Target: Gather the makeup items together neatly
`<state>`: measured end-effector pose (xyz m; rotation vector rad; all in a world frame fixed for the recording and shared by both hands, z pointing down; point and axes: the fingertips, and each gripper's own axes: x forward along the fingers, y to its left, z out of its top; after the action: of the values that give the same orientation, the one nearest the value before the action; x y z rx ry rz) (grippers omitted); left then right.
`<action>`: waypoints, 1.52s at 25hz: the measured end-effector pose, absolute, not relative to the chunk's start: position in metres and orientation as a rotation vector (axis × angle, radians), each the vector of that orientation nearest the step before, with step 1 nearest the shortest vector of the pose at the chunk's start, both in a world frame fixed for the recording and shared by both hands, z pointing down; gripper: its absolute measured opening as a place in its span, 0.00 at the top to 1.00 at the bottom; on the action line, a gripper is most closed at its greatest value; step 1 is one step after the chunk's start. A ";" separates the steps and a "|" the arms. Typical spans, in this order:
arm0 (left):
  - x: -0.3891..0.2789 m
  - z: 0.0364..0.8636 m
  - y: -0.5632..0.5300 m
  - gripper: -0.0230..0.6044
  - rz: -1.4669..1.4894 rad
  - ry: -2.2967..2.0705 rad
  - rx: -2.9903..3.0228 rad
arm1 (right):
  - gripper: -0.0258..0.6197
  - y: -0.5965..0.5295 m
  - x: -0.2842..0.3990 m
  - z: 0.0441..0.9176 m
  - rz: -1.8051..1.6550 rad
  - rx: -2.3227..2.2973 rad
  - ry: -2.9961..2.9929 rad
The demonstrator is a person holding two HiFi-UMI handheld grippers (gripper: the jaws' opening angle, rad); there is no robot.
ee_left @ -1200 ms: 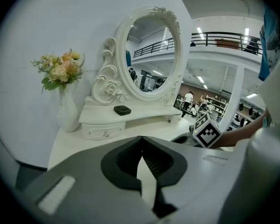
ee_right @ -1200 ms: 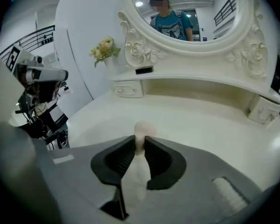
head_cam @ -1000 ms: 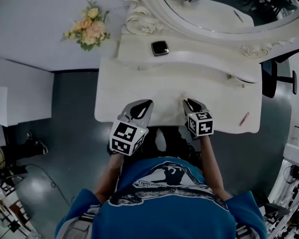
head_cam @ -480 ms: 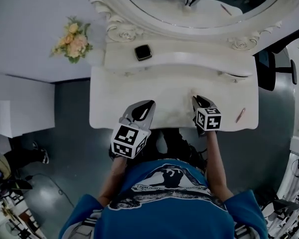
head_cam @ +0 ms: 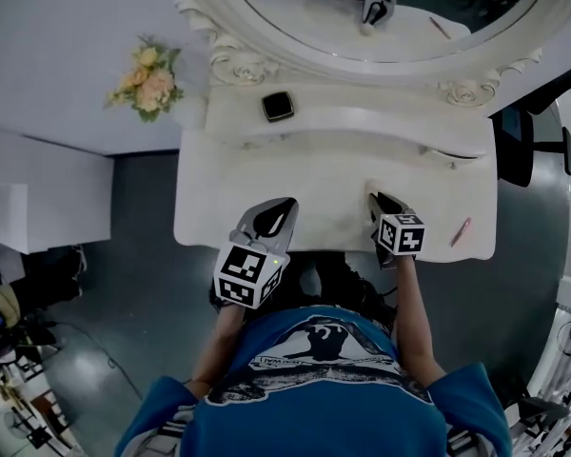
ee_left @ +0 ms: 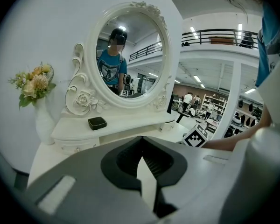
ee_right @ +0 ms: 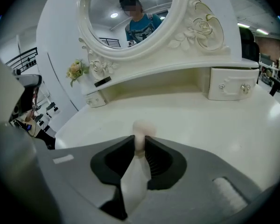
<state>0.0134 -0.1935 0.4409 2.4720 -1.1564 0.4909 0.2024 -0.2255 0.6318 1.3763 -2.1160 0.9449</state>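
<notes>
At the front edge of the white tabletop (head_cam: pixel 219 217), two tools are positioned side by side, both pointing toward the mirror (ee_left: pixel 130 55).

- Left tool (ee_left: pixel 141 141): clenched. The jaw tips meet and nothing is between them. It sits over the front of the tabletop, left of centre.
- Right tool (ee_right: pixel 140 143): grasping a pale round-tipped item (ee_right: pixel 141 127). The jaws press on its narrow stem, and the rounded head projects just past the tips. The item is over the tabletop, right of centre. Contact with the surface cannot be determined.

Positions of the other makeup items:

- Black compact (head_cam: pixel 278 106): lies flat on the raised shelf (head_cam: pixel 381 122) under the mirror, left of centre. It is well apart from both tools.
- Pink stick (head_cam: pixel 462 231): lies on the tabletop near the front right edge. It is to the right of the right tool and not touching it.

Other things in the scene:

- A small drawer (ee_right: pixel 231 88) with two knobs sits under the right end of the shelf.
- A bunch of flowers (head_cam: pixel 147 77) stands off the left end of the shelf.
- The mirror reflects the person and the right tool.
</notes>
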 end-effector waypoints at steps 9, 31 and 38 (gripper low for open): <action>-0.006 0.437 -0.199 0.94 0.490 -1.227 2.439 | 0.80 -0.225 0.203 0.627 0.911 1.368 -2.141; -0.053 0.434 -0.203 0.94 0.389 -1.329 2.384 | 0.66 -0.284 0.154 0.525 0.558 1.272 -2.281; -0.086 0.433 -0.199 0.94 0.348 -1.421 2.318 | 0.65 -0.330 0.077 0.504 0.414 1.103 -2.369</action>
<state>-0.0864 -0.1993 0.4333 2.3184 -1.4213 0.3482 0.0769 -0.3295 0.5042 1.1033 -2.3689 0.4141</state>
